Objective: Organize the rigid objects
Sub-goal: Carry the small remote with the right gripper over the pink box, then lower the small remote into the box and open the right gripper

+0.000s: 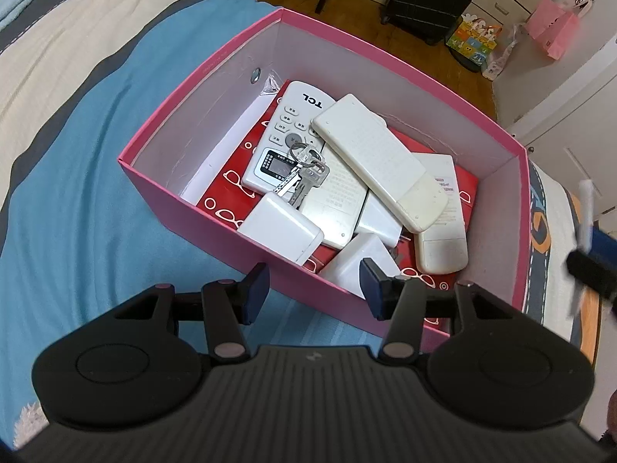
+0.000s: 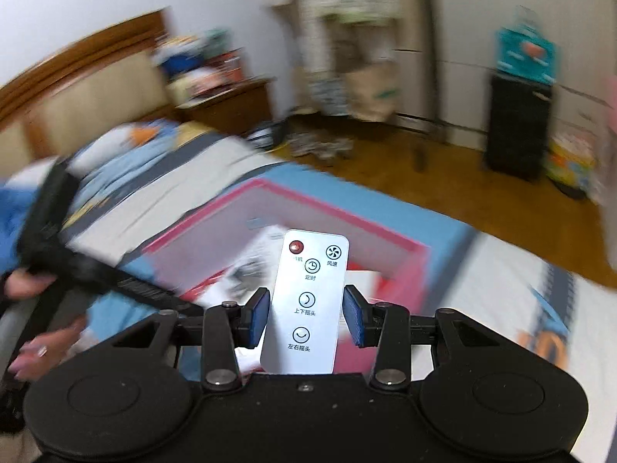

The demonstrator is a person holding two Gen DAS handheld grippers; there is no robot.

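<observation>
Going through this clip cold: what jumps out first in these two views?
The pink box on the blue bedspread dominates the left wrist view, piled with white remotes, among them a TCL remote with a bunch of keys lying on it. The left gripper hangs open at the box's near rim. In the blurred right wrist view, the right gripper holds a small white fan remote above the box.

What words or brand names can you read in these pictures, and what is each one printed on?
"TCL": on the white remote in the pink box, seen upside down.
"风速", "定时", "上下摇头", "左右摇头": button labels on the slim remote between the right gripper fingers.
Label under its red button: partly hidden, unreadable.
Other print on the TCL remote and on the other remotes in the box: too small to read.
</observation>
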